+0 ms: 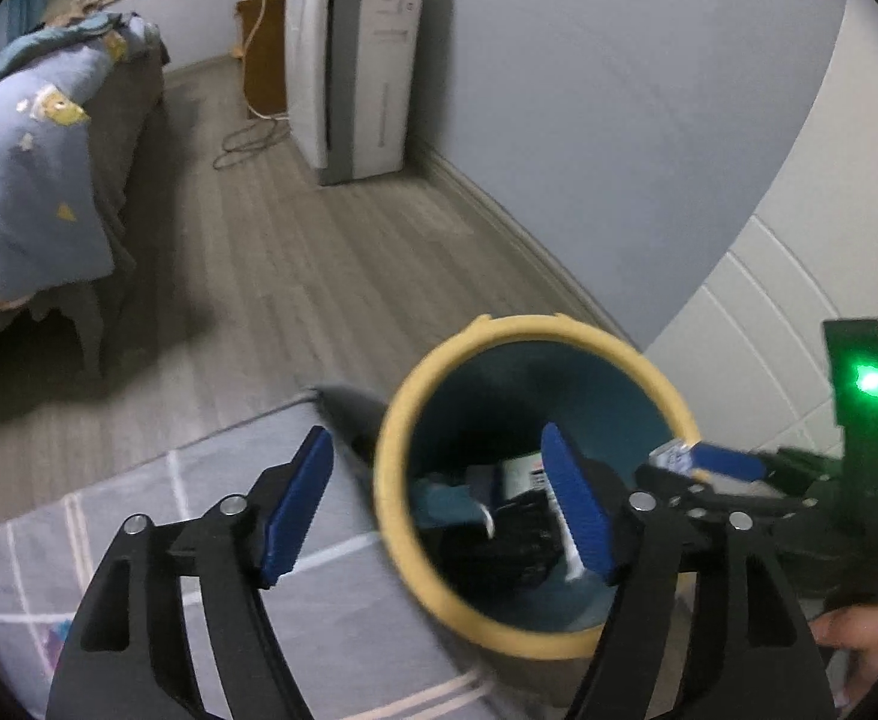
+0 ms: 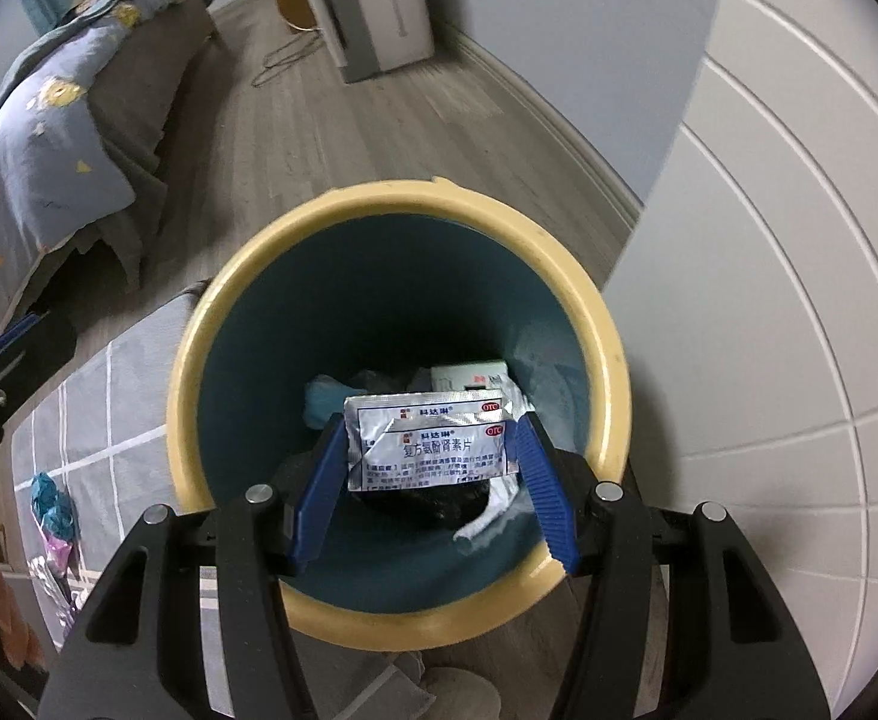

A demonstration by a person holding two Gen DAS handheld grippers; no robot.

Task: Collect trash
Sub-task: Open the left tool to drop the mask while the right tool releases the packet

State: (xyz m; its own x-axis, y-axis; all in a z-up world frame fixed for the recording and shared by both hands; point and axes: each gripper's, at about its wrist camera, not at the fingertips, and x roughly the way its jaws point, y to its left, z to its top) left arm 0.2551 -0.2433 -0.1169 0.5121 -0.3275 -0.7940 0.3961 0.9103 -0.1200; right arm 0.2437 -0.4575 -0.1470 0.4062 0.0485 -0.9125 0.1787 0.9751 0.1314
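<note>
A round bin with a yellow rim (image 2: 397,198) and a teal inside stands on the floor below both grippers. My right gripper (image 2: 430,438) hangs over its mouth, shut on a silver medicine packet (image 2: 433,450) with blue print. In the bin lie a white box (image 2: 469,375), a teal scrap (image 2: 325,396) and dark crumpled stuff. My left gripper (image 1: 434,432) is open with nothing held; one finger is over the bin's rim (image 1: 535,324), the other outside it above the rug. The left wrist view shows the right gripper (image 1: 703,461) and its packet (image 1: 673,456) at the rim's right side.
A grey rug with white lines (image 2: 109,408) lies left of the bin, with several bright scraps (image 2: 49,504) on it. A bed with a blue quilt (image 1: 25,180) is at the left, a white appliance (image 1: 355,66) by the far wall, and a white panelled door (image 2: 769,300) on the right.
</note>
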